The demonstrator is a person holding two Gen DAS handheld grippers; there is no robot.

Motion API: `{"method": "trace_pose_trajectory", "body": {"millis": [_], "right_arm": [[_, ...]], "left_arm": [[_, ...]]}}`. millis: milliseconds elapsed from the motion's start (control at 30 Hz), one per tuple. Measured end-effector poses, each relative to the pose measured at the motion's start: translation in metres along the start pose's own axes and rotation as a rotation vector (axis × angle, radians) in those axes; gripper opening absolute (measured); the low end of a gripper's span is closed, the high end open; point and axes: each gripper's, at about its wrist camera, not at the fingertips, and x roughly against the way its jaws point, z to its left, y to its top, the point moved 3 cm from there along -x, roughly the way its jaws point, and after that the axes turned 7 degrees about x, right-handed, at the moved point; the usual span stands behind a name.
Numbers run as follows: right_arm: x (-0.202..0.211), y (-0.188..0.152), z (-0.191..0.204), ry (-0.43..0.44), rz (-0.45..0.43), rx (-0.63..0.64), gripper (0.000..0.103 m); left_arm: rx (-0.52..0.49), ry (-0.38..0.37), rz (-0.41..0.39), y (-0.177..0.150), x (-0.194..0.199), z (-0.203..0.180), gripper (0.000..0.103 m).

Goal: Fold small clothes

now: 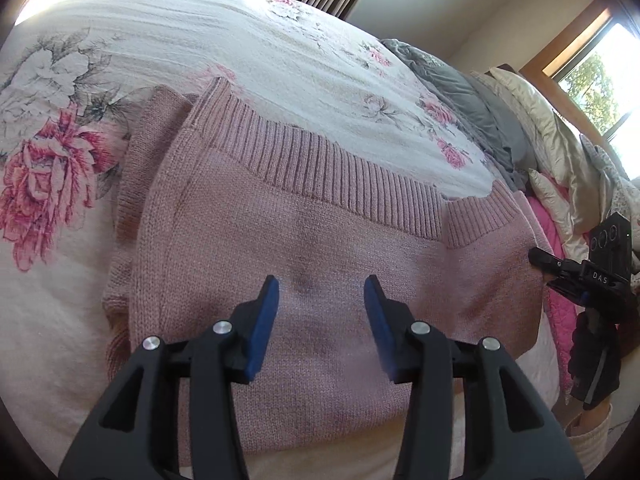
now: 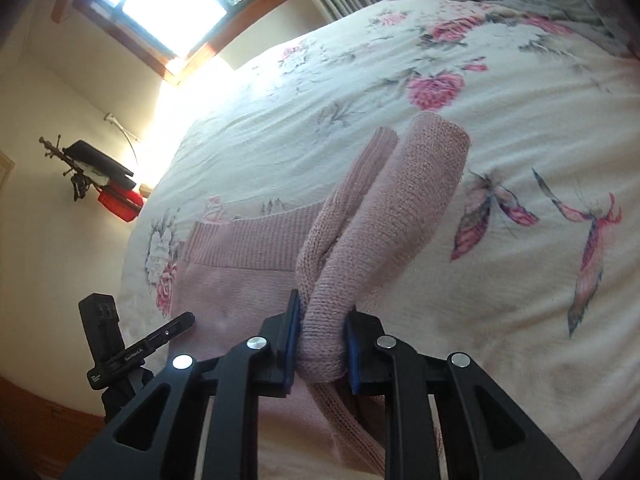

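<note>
We see pink sweater (image 1: 304, 248) flat on floral bedspread (image 1: 200, 32), left gripper (image 1: 322, 292) above it, jaws apart and empty, right gripper (image 2: 322, 320) clamped on sleeve (image 2: 400, 208), grey pillows (image 1: 472, 96) beyond, sunlit window (image 2: 160, 4), cream walls.

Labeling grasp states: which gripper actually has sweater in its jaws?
The right gripper: its pads clamp a bunched fold of the pink sweater. The left gripper hovers open over the sweater, nothing between its fingers.
</note>
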Motion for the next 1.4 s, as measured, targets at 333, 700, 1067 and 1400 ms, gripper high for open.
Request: {"method": "trace_pose_trajectory", "body": {"millis": [333, 700, 1067, 1400], "right_arm": [[-0.078, -0.009, 0.113, -0.087, 0.176, 0.282, 0.015], [-0.086, -0.04, 0.131, 0.013, 0.237, 0.319, 0.049], [-0.008, -0.085, 0.108, -0.149, 0.162, 0.487, 0.078], [-0.051, -0.124, 0.109, -0.284, 0.173, 0.652, 0.058]], "left_arm": [[0.058, -0.086, -0.009, 0.006, 0.024, 0.017, 0.047], [0.088, -0.117, 0.008, 0.001, 0.025, 0.02, 0.047], [0.091, -0.172, 0.066, -0.002, 0.01, -0.012, 0.053], [0.163, -0.197, 0.21, -0.013, -0.04, -0.033, 0.055]]}}
